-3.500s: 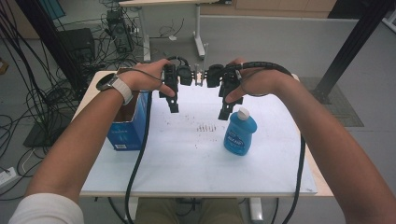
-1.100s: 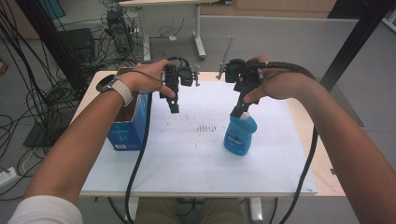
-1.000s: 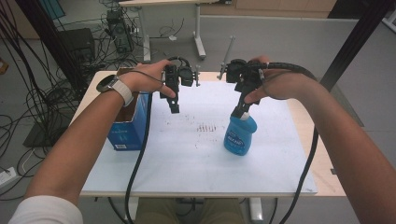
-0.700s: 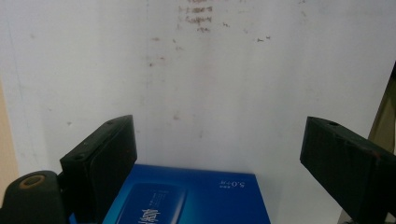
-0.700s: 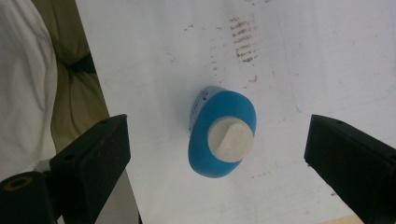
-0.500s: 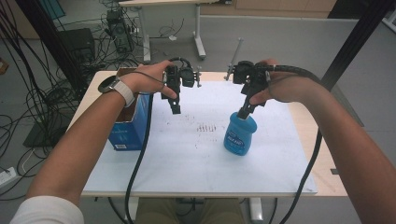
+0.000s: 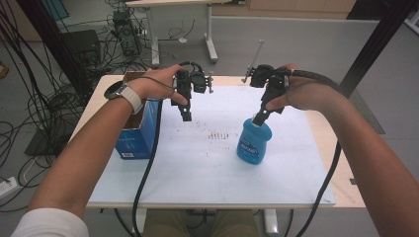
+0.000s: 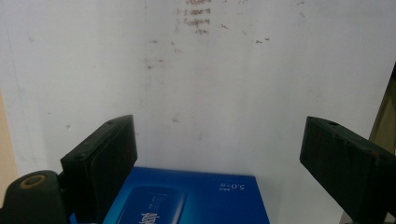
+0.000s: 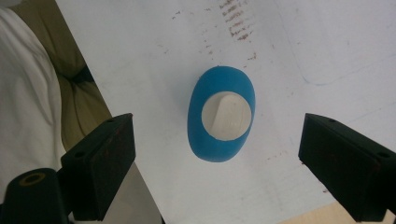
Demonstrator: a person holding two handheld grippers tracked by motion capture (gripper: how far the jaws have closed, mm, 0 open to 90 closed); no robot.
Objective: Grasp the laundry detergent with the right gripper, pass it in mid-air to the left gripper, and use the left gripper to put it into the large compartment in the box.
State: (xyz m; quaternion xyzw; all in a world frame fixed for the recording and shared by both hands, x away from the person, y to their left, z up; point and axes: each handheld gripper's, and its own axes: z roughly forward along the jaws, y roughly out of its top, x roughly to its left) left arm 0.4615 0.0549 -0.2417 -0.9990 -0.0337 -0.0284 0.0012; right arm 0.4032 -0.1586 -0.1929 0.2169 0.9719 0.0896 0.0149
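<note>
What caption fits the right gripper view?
Right gripper poised directly above the upright blue bottle, jaws open wide on either side of its white cap, not touching it.

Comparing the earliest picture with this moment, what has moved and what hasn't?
The right gripper moved away from the left gripper to just above the blue bottle's white cap. Its jaws have just been closing slightly but are open, gripping nothing. The left gripper, blue box and bottle stayed put.
</note>
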